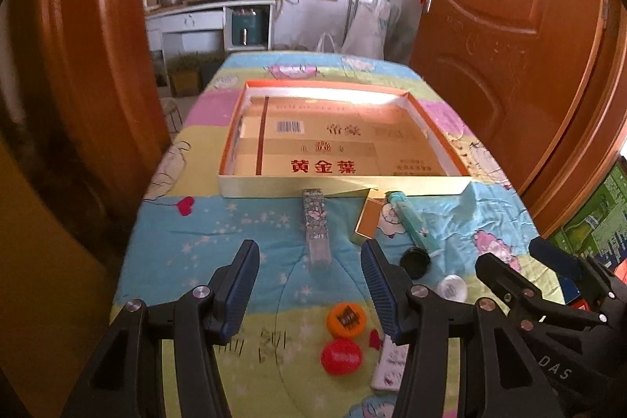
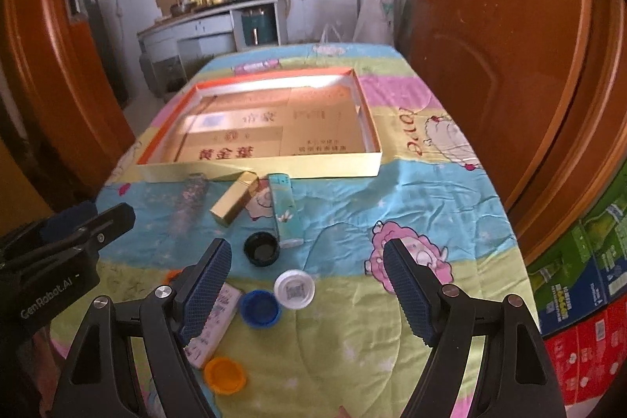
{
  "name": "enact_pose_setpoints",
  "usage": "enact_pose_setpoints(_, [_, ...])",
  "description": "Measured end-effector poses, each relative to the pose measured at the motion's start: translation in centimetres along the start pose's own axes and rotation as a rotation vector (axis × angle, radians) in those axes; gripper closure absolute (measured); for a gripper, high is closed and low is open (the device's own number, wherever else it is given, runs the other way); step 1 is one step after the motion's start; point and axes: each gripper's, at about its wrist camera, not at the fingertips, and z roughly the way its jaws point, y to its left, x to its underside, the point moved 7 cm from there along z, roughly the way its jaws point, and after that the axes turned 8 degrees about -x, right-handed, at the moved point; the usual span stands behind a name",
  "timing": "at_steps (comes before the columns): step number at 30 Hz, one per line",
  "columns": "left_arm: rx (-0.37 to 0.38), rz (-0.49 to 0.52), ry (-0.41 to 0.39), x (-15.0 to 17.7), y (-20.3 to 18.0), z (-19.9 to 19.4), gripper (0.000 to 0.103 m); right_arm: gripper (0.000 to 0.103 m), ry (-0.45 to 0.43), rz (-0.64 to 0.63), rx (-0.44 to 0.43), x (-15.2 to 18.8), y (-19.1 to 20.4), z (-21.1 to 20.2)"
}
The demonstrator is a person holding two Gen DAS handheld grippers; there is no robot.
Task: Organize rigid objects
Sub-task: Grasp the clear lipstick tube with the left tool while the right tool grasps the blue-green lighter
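Cardboard, shallow and empty, the tray [image 1: 345, 185] lay across the middle of the frame, while the loose pieces lay below it on the quilt: a floral tube [image 1: 316, 228], gold box [image 2: 234, 203], teal lighter [image 2: 285, 209] and several caps. Both the left gripper [image 1: 309, 275] and right gripper [image 2: 305, 281] hovered spread wide and empty, so sorting looked barely begun. The next move probably called for lowering the left gripper's jaws astride the tube.

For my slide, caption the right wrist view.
Open right gripper hovering over bottle caps and small boxes before an empty tray.
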Motion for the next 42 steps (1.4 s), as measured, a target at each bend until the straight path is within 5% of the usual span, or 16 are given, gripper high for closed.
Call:
enact_pose_setpoints(14, [-0.035,0.021,0.156,-0.8,-1.3,8.7,0.054,0.023,0.142,-0.061,-0.019,-2.5,-0.6,8.6])
enact_pose_setpoints(20, [-0.031,0.016,0.204,-0.5,-1.1,10.6,0.060,0.052,0.211,-0.101,-0.033,-2.1,0.0,11.5])
enact_pose_setpoints(22, [-0.035,0.022,0.188,-0.7,-1.1,10.7,0.060,0.055,0.221,-0.120,-0.029,-1.9,0.2,12.1])
enact_pose_setpoints(24, [-0.034,0.029,0.180,-0.7,-1.1,10.7,0.062,0.072,0.210,-0.140,-0.035,-2.0,0.6,12.1])
enact_pose_setpoints(26, [-0.024,0.027,0.177,-0.7,-1.1,10.7,0.071,0.080,0.210,-0.135,-0.058,-1.9,0.8,12.1])
enact_pose_setpoints(28, [0.011,0.015,0.182,-0.6,-1.2,10.5,0.082,0.080,0.207,-0.138,-0.053,-1.9,0.8,12.0])
enact_pose_setpoints(42, [0.049,-0.002,0.106,-2.2,-0.8,6.4,0.083,0.081,0.121,-0.079,-0.115,-2.8,0.4,7.4])
